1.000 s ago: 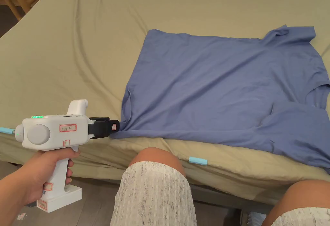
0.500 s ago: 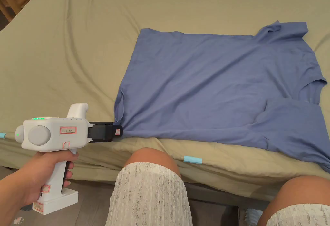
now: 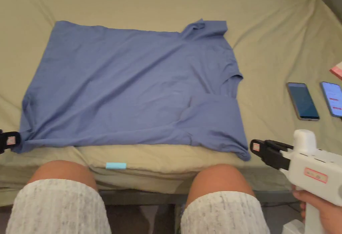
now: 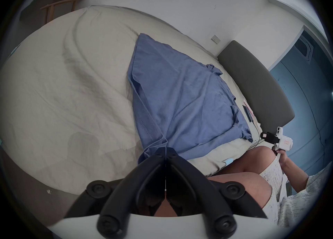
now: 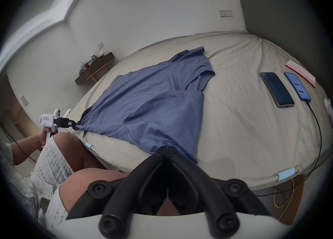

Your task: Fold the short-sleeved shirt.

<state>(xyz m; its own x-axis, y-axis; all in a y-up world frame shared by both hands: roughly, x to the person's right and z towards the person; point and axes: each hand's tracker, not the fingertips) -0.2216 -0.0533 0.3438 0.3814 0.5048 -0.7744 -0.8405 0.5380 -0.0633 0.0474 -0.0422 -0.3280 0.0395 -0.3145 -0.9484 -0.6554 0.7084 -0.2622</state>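
My left gripper (image 4: pixel 165 150) is clamped on the shirt (image 3: pixel 133 84) hem corner; my right gripper (image 3: pixel 255 146), jaws together and empty, sits near the sleeve on the bed (image 3: pixel 267 44).

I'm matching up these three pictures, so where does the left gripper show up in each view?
Head view: left gripper at the far left edge, at the shirt's near corner.
Left gripper view: its own jaws at bottom centre, shut on the shirt's corner.
Right gripper view: at the left, farther off.
Shared landmark: the blue shirt on the bed.

Blue shirt (image 3: pixel 127 84) — beige sheet (image 3: pixel 267 27)
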